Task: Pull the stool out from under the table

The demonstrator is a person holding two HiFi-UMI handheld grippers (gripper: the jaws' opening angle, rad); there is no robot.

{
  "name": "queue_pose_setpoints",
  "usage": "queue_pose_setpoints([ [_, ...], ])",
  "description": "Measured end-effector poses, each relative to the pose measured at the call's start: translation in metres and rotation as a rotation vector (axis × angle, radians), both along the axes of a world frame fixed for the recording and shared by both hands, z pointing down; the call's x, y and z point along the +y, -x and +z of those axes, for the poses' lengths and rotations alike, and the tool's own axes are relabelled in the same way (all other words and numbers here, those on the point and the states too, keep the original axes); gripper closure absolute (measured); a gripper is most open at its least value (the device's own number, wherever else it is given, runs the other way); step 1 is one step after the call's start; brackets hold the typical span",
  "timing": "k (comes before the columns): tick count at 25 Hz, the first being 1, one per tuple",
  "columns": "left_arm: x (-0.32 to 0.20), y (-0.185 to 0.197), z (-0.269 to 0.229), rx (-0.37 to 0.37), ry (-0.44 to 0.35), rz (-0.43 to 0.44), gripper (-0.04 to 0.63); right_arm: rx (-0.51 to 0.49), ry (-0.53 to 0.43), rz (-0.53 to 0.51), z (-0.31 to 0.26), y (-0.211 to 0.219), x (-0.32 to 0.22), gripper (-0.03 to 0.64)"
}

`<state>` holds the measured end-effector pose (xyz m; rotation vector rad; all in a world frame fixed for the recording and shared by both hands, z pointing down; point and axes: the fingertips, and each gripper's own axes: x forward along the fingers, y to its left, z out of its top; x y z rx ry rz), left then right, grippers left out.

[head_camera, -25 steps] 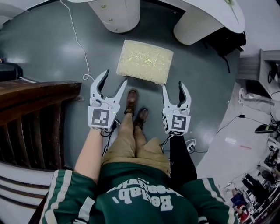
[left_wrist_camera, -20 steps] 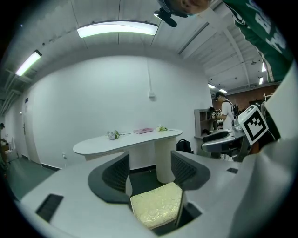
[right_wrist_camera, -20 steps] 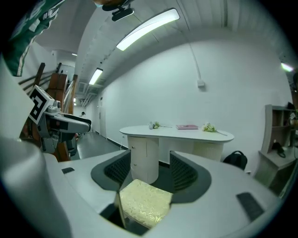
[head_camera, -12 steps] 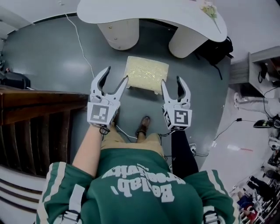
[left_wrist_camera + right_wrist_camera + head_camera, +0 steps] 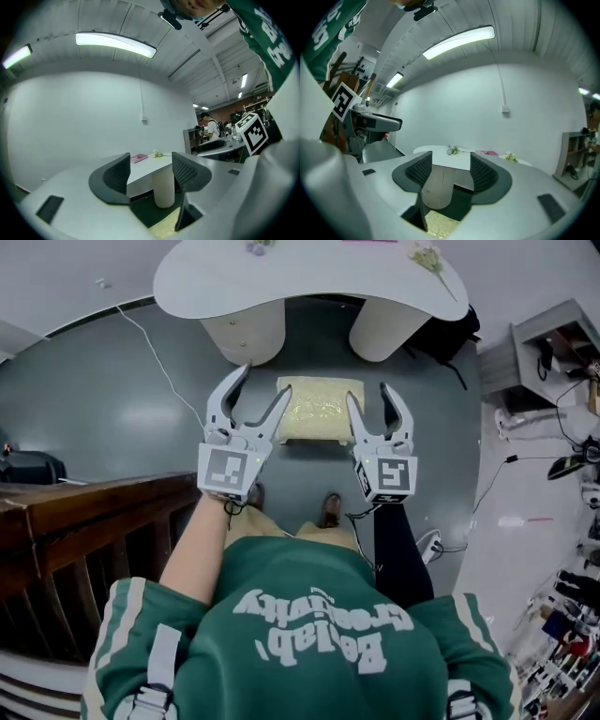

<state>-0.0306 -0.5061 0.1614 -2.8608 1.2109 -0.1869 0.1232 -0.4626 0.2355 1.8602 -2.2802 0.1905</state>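
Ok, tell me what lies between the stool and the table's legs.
Nothing. In the head view only a strip of bare grey floor separates the stool from the white table legs.

White cable (image 5: pixel 155 358) trails across grey floor (image 5: pixel 103 427). Dark wooden railing (image 5: pixel 94 512) at left. Black bag (image 5: pixel 448 341) at right, shelf (image 5: pixel 548 343) beyond it.

This looks like a lab or shared workroom, not a home. It has a smooth grey floor (image 5: pixel 112 418) crossed by a loose white cable (image 5: pixel 142 341), a white curved tabletop (image 5: pixel 309 277) on thick round legs, and long strip lights (image 5: pixel 115 43) on a panelled ceiling. A grey shelving unit (image 5: pixel 548 345) with gear and more cables stands at the right, and a person (image 5: pixel 209 125) stands among cluttered workbenches further back.
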Motion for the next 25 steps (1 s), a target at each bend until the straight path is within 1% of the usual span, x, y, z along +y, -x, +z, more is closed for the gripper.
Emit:
queue_pose_setpoints([
  [5,-0.01,-0.003,-0.012,0.034,-0.019,0.038,0.298,0.035,-0.022,0.035,-0.027,0.001,-0.002,0.369],
  [6,-0.008,-0.004,-0.013,0.037,-0.029,0.041,0.331,0.038,-0.03,0.04,-0.031,0.001,0.001,0.377],
  [7,-0.005,-0.004,-0.015,0.042,-0.037,0.04,0.388,0.044,-0.038,0.042,-0.034,0.001,0.004,0.395],
  [8,-0.003,-0.005,-0.016,0.048,-0.043,0.037,0.431,0.051,-0.046,0.041,-0.035,0.001,0.005,0.417],
  [10,-0.003,-0.006,-0.019,0.059,-0.046,0.031,0.478,0.055,-0.052,0.032,-0.038,0.001,0.006,0.47],
  [11,-0.003,-0.007,-0.02,0.063,-0.049,0.026,0.511,0.055,-0.053,0.022,-0.039,0.001,0.006,0.522],
  [12,-0.003,-0.007,-0.022,0.062,-0.053,0.022,0.567,0.056,-0.054,0.008,-0.04,0.002,0.007,0.566],
  [13,-0.002,-0.009,-0.023,0.057,-0.057,0.021,0.58,0.057,-0.057,-0.009,-0.041,0.003,0.008,0.609],
  [17,0.0,-0.016,-0.03,0.051,-0.07,0.013,0.581,0.054,-0.069,-0.046,-0.05,0.004,0.012,0.611],
  [20,-0.002,-0.017,-0.029,0.049,-0.055,0.002,0.581,0.041,-0.074,-0.038,-0.055,0.005,0.012,0.611],
  [25,-0.001,-0.016,-0.03,0.052,-0.064,0.009,0.581,0.07,-0.09,-0.022,-0.055,0.002,0.014,0.611],
])
